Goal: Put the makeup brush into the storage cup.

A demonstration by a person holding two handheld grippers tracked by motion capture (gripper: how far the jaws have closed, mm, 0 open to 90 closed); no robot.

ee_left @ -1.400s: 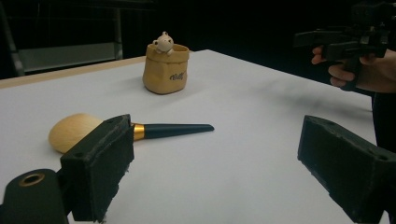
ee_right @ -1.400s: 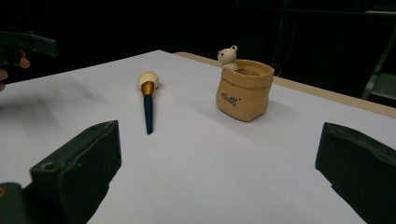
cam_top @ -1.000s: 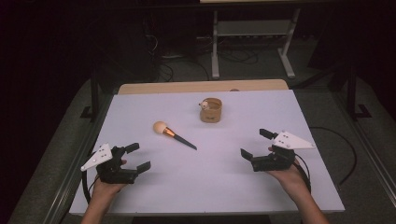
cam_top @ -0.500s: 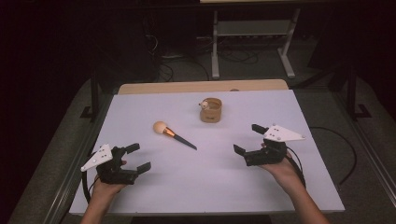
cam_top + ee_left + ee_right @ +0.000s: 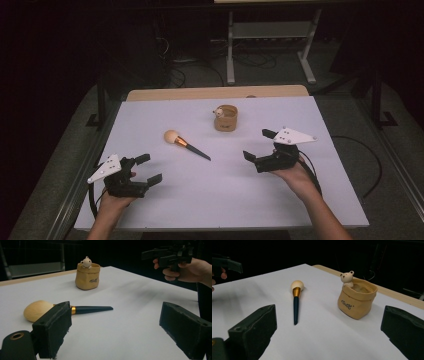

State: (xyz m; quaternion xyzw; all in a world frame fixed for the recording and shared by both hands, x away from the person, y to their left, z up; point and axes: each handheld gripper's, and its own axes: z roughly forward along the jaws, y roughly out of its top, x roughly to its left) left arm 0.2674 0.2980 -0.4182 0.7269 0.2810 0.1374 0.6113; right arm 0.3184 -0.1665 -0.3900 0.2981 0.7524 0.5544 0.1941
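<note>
The white, matte, rectangular bench [image 5: 225, 200] is seen to carry two loose items, with a strip of pale wood exposed along its far edge. The surround is dark: a grey floor, black cables and a light metal stand [image 5: 270, 45] are noted beyond the bench.

The right gripper [image 5: 260, 146] is held above the bench at the person's right, its jaws spread wide and empty. The left gripper [image 5: 147, 169] is held low near the front left corner, jaws likewise released and empty.

A small tan fabric pouch with a bear figure on its rim [image 5: 225, 118] is found standing upright toward the far middle of the bench. The makeup brush with cream bristle head, gold ferrule and dark tapered handle [image 5: 186, 145] is found lying flat left of centre, well apart from the pouch, its head toward the far left and its handle tip toward the near right. It is framed between the jaws in both gripper views, untouched.

Risks, as judged:
- The handle is slim and round; if gripped off-centre or near the taper, it may roll or squirt from the jaws.
- The brush lies flat on a smooth surface; a shallow approach may push it along instead of capturing it.
- The pouch is soft and light; if the brush is inserted at a slant or with force, the pouch may be tipped or shoved.
- Gripping on the bristles would crush them.
</note>
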